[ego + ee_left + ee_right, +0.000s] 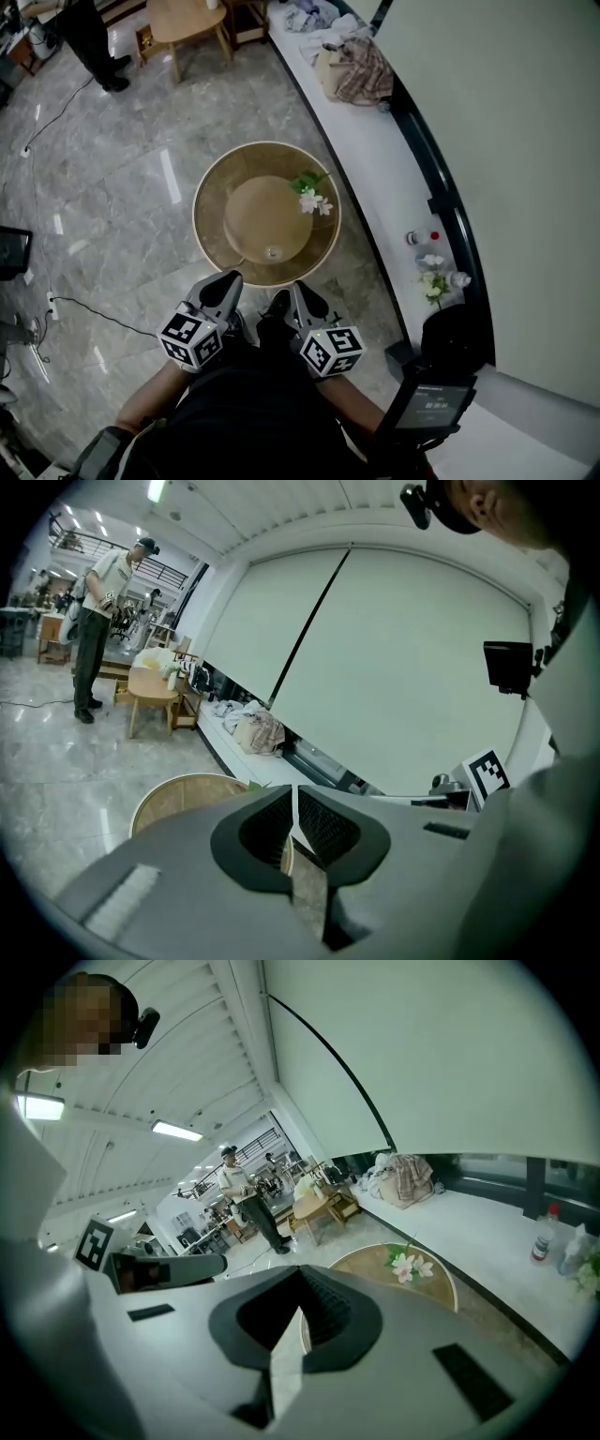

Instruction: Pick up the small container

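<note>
Both grippers are clenched and empty: left gripper (229, 278) and right gripper (299, 287) have their jaws pressed together with nothing between them. They sit side by side at the near rim of the round wicker worktop (202, 202), not yet over it.

The small container (273, 251) looks to be the pale little thing on the near edge of the raised inner disc (253, 211). It's too small to tell the shape. It's just ahead of the grippers and between their lines, apart from both.

Risks from here:
- Go in with the jaws shut and you'll shove it rather than grab it. Open up first.
- It's light-looking and tiny, so a pad that lands off-centre will likely tip it or skid it off the disc's edge.
- Neither gripper view shows it, since each gripper's own jaws block it. Aim by the head view.
- The flower sprig (311, 198) is on the far right of the worktop, well apart from the container, so a snag is unlikely.
</note>
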Action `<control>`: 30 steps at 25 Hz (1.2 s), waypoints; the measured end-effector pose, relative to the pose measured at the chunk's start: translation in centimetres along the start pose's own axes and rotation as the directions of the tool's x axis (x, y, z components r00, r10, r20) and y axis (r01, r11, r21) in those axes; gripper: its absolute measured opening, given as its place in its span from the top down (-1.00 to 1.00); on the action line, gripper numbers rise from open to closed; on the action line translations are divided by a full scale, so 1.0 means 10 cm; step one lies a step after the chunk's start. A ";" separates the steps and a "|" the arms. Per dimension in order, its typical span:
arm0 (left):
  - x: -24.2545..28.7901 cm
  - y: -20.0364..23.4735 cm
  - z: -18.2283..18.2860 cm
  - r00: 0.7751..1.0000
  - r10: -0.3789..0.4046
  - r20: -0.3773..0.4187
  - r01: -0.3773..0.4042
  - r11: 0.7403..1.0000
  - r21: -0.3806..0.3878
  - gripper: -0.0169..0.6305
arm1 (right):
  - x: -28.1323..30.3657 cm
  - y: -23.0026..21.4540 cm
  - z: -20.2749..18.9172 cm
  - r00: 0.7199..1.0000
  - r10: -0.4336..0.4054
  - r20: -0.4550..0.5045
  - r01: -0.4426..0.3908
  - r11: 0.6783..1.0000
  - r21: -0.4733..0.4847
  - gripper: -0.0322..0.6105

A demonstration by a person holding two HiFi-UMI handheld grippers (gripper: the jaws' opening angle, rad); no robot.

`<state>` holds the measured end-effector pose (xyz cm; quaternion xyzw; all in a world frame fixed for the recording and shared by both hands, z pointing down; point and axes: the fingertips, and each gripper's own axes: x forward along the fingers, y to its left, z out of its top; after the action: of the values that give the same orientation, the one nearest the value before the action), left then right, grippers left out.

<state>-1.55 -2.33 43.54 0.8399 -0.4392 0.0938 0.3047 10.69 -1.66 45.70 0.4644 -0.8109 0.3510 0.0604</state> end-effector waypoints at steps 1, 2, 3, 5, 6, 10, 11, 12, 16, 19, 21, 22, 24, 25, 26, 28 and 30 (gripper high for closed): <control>0.03 0.02 -0.02 1.000 0.009 -0.007 -0.009 1.000 0.009 0.92 | 0.03 -0.04 0.00 1.000 0.003 -0.003 -0.003 1.000 0.004 0.91; 0.06 0.04 -0.04 1.000 0.019 -0.015 -0.019 1.000 0.017 0.92 | 0.06 -0.07 0.00 1.000 0.006 -0.006 -0.006 1.000 0.007 0.91; 0.08 0.07 -0.06 0.999 0.030 -0.021 -0.030 0.999 0.023 0.92 | 0.09 -0.09 0.00 1.000 0.008 -0.008 -0.008 1.000 0.008 0.91; 0.11 0.15 -0.09 0.998 0.053 -0.028 -0.053 0.998 0.028 0.92 | 0.14 -0.14 0.00 1.000 0.011 -0.013 -0.011 1.000 0.006 0.91; 0.13 0.19 -0.11 0.997 0.065 -0.029 -0.064 0.998 0.029 0.92 | 0.17 -0.17 -0.01 1.000 0.011 -0.016 -0.011 1.000 0.001 0.91; 0.20 0.37 -0.20 0.995 0.091 -0.044 -0.090 0.996 0.025 0.92 | 0.29 -0.31 -0.10 0.999 -0.013 -0.037 0.012 1.000 -0.004 0.91; 0.23 0.41 -0.24 0.994 0.089 -0.057 -0.087 0.996 0.027 0.92 | 0.33 -0.35 -0.13 0.999 -0.024 -0.041 0.024 1.000 0.004 0.91; 0.27 0.45 -0.29 0.994 0.085 -0.073 -0.083 0.996 0.033 0.92 | 0.36 -0.39 -0.15 0.998 -0.035 -0.044 0.036 0.999 0.011 0.91; 0.44 0.62 -0.47 0.989 0.048 -0.141 -0.040 0.997 0.065 0.92 | 0.48 -0.54 -0.22 0.996 -0.078 -0.052 0.080 0.996 0.028 0.91; 0.60 0.81 -0.61 0.982 0.026 -0.188 -0.008 0.995 0.096 0.92 | 0.61 -0.64 -0.29 0.992 -0.116 -0.056 0.118 0.992 0.036 0.91; 0.67 0.93 -0.72 0.976 0.019 -0.216 0.003 0.995 0.102 0.92 | 0.69 -0.67 -0.35 0.990 -0.129 -0.057 0.132 0.990 0.045 0.91; 0.70 0.97 -0.77 0.974 0.014 -0.227 0.010 0.994 0.105 0.92 | 0.72 -0.68 -0.38 0.989 -0.133 -0.058 0.135 0.990 0.049 0.91; 0.78 1.02 -0.85 0.969 0.002 -0.247 0.028 0.993 0.117 0.92 | 0.79 -0.70 -0.43 0.989 -0.136 -0.060 0.139 0.989 0.055 0.91; 0.82 1.05 -0.88 0.967 -0.003 -0.256 0.037 0.991 0.126 0.92 | 0.83 -0.70 -0.46 0.989 -0.136 -0.062 0.139 0.989 0.055 0.91; 0.87 1.07 -0.92 0.964 -0.007 -0.265 0.045 0.989 0.141 0.92 | 0.88 -0.72 -0.48 0.989 -0.136 -0.063 0.139 0.989 0.055 0.91; 0.97 1.10 -1.00 0.958 -0.009 -0.286 0.065 0.981 0.184 0.92 | 0.95 -0.74 -0.52 0.989 -0.136 -0.063 0.139 0.989 0.057 0.91; 1.06 1.09 -1.08 0.957 -0.017 -0.290 0.091 0.966 0.241 0.92 | 0.99 -0.77 -0.56 0.988 -0.138 -0.063 0.142 0.988 0.059 0.91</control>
<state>-2.74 -7.80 61.34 0.8612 -0.3520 0.2604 0.2583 10.02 -7.67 58.05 0.5115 -0.7625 0.3850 0.0938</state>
